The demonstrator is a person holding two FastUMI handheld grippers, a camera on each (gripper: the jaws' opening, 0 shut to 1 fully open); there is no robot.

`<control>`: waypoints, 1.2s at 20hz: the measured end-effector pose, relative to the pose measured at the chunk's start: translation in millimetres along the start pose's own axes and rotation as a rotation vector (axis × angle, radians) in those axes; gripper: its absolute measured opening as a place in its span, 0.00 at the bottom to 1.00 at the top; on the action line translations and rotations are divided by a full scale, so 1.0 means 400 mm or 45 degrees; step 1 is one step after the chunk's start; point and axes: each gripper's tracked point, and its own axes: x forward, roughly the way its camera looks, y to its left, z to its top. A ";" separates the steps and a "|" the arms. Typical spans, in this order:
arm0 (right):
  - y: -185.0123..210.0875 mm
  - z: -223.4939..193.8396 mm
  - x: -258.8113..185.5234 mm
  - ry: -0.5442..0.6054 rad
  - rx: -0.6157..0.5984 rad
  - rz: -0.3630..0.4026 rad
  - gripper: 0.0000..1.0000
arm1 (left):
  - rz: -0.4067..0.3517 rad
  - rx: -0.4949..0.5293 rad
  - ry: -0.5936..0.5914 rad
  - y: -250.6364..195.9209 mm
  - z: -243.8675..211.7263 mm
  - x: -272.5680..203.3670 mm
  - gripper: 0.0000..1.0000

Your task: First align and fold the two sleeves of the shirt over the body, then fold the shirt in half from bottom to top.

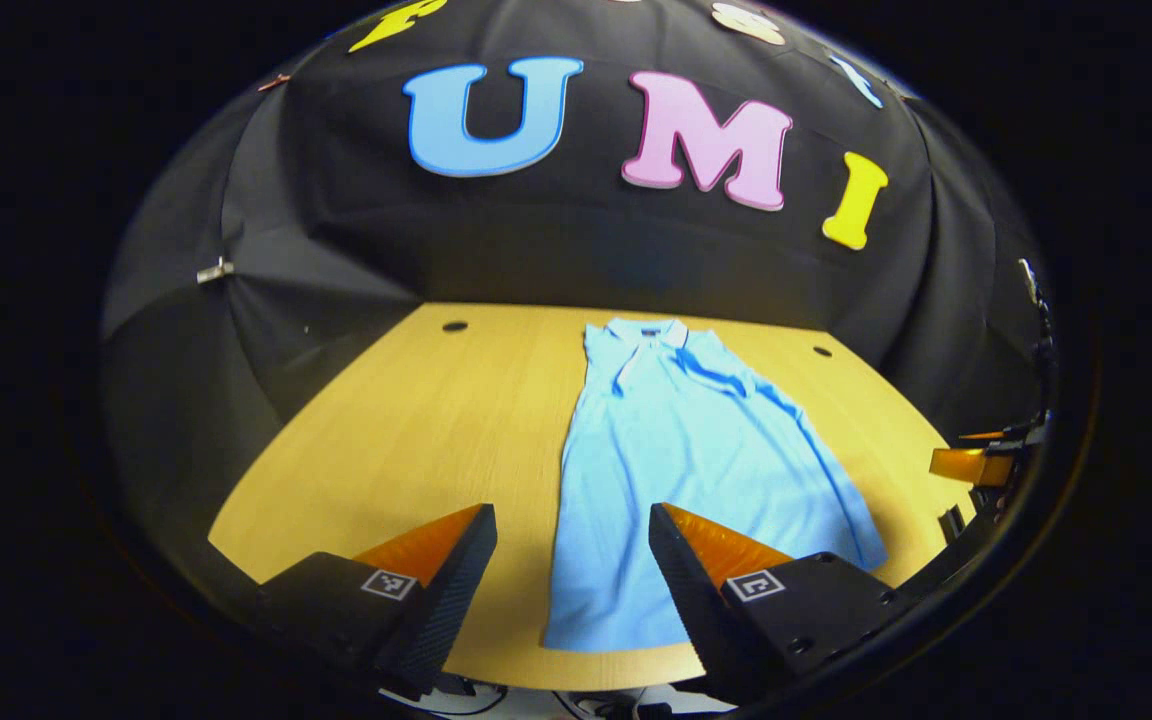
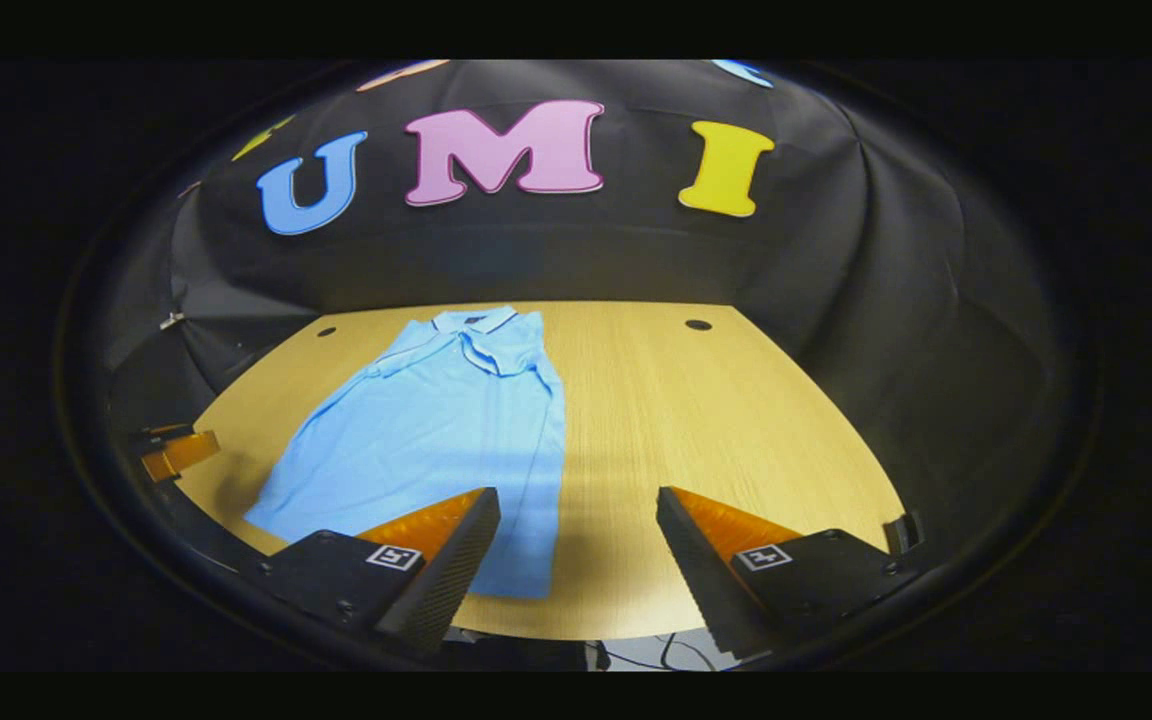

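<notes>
My light blue collared polo shirt [image 1: 676, 460] lies flat, sleeves folded in, on the pale wooden table [image 1: 416, 420]; my left claw [image 1: 571, 570] and right claw [image 2: 576, 555] hover spread above its hem, ready for the bottom fold.

In the left gripper view, the near hem corner of the shirt [image 1: 696, 470] is covered by one finger [image 1: 681, 560] of the left gripper [image 1: 572, 520]. The right gripper [image 1: 976, 462] is cut off at the picture's edge — its jaw state cannot be told. In the right gripper view, the shirt's near hem is partly hidden behind a finger [image 2: 456, 560] — the left gripper is likewise cut off.
</notes>
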 end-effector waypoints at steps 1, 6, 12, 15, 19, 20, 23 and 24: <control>0.012 -0.029 0.009 0.030 0.000 0.003 0.98 | 0.002 0.007 0.035 0.000 -0.036 0.010 0.96; 0.072 -0.154 0.065 0.158 0.022 0.024 0.98 | -0.001 0.024 0.151 -0.018 -0.139 0.055 0.96; 0.071 -0.228 0.105 0.263 -0.020 -0.019 0.98 | 0.049 0.005 0.254 -0.009 -0.200 0.101 0.96; 0.084 -0.244 0.115 0.290 0.009 0.008 0.96 | 0.072 0.043 0.284 -0.002 -0.222 0.101 0.96; 0.102 -0.245 0.118 0.295 -0.003 0.039 0.91 | 0.067 0.045 0.267 -0.026 -0.223 0.103 1.00; 0.114 -0.249 0.114 0.306 -0.026 0.051 0.87 | 0.055 0.059 0.262 -0.036 -0.222 0.105 1.00; 0.142 -0.245 0.112 0.300 -0.057 0.090 0.58 | -0.012 0.106 0.249 -0.076 -0.227 0.103 0.89; 0.152 -0.250 0.111 0.303 -0.073 0.098 0.47 | -0.031 0.130 0.249 -0.090 -0.228 0.104 0.73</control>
